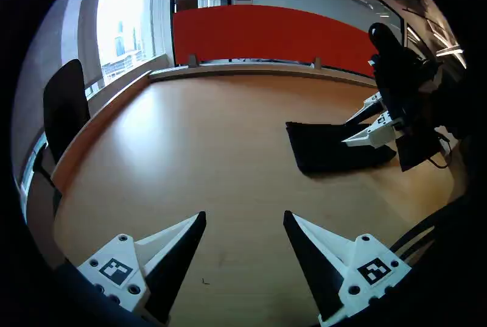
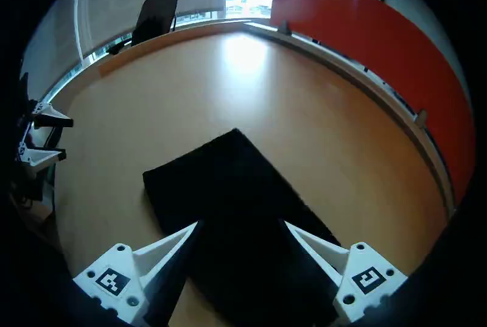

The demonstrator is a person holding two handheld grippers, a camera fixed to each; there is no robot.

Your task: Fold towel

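Note:
A black towel (image 2: pixel 231 205) lies flat on the wooden table (image 2: pixel 243 83) as a folded rectangle; it also shows at the right of the left gripper view (image 1: pixel 329 147). My right gripper (image 2: pixel 240 223) is open just over the towel's near half, its fingers spread on either side with nothing pinched. In the left gripper view that same gripper (image 1: pixel 350 132) hangs over the towel, held by a dark-sleeved arm. My left gripper (image 1: pixel 243 216) stands open above bare table, well apart from the towel, and appears far left in the right gripper view (image 2: pixel 66 139).
A red partition (image 1: pixel 274 35) runs along the table's far edge. A black office chair (image 1: pixel 64 108) stands by the window at the left corner. A raised wooden rim (image 1: pixel 109 120) borders the table. A cable (image 1: pixel 441 156) hangs near the right hand.

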